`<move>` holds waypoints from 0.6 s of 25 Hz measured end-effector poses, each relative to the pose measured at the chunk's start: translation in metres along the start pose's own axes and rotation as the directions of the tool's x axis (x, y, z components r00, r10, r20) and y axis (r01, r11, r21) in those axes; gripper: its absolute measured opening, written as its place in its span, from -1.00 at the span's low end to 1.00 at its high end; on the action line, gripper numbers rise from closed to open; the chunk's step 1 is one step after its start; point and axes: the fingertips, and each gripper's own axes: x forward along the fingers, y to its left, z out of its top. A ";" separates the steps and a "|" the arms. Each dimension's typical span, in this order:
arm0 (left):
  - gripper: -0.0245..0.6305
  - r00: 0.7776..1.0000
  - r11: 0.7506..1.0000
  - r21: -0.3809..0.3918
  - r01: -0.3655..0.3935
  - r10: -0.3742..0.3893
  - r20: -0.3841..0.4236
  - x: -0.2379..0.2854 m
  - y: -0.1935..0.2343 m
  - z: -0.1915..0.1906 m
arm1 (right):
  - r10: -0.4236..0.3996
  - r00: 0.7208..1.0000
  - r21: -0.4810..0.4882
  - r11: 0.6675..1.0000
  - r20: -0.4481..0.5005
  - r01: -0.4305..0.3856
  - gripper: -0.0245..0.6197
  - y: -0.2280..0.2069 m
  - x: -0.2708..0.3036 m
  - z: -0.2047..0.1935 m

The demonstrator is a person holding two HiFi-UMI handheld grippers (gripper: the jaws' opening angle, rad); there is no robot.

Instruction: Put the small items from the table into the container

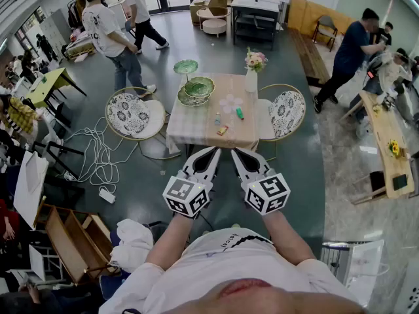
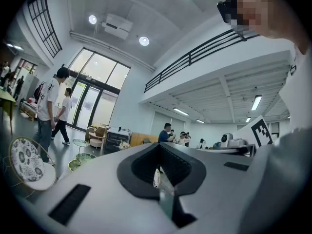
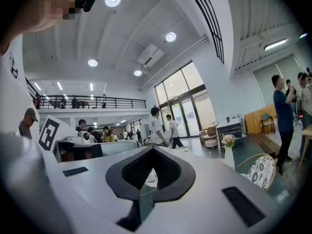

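A cloth-covered table (image 1: 196, 126) stands a little way ahead of me. On it lie a green item (image 1: 239, 113), a yellow-orange item (image 1: 222, 130) and a small pale blue item (image 1: 217, 118), next to a clear pink flower-shaped dish (image 1: 230, 103). Stacked green leaf-shaped bowls (image 1: 198, 87) sit at the far left corner. My left gripper (image 1: 213, 151) and right gripper (image 1: 236, 153) hover side by side short of the table's near edge, level, both shut with nothing in them. In the gripper views the left gripper (image 2: 158, 147) and right gripper (image 3: 152, 151) show closed pads.
A white vase of flowers (image 1: 253, 77) stands at the table's far right corner. Patterned round chairs (image 1: 134, 115) (image 1: 285, 112) flank the table. White cables (image 1: 98, 159) trail on the floor at left. People walk and stand in the background.
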 end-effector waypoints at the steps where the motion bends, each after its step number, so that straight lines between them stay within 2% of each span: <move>1: -0.90 1.000 1.000 0.000 -0.001 0.001 0.001 0.000 -0.001 -0.001 | 0.002 1.000 -0.002 1.000 -0.003 -0.002 -0.89 0.000 -0.001 -0.001; 9: -0.90 1.000 1.000 0.007 0.000 0.000 -0.015 0.003 -0.005 -0.010 | 0.012 1.000 -0.001 1.000 -0.016 -0.012 -0.89 0.001 0.000 -0.009; 15: -0.90 1.000 1.000 -0.005 -0.018 0.018 -0.015 0.001 -0.004 -0.015 | 0.063 0.998 0.029 0.998 0.015 -0.063 -0.88 0.004 0.000 -0.005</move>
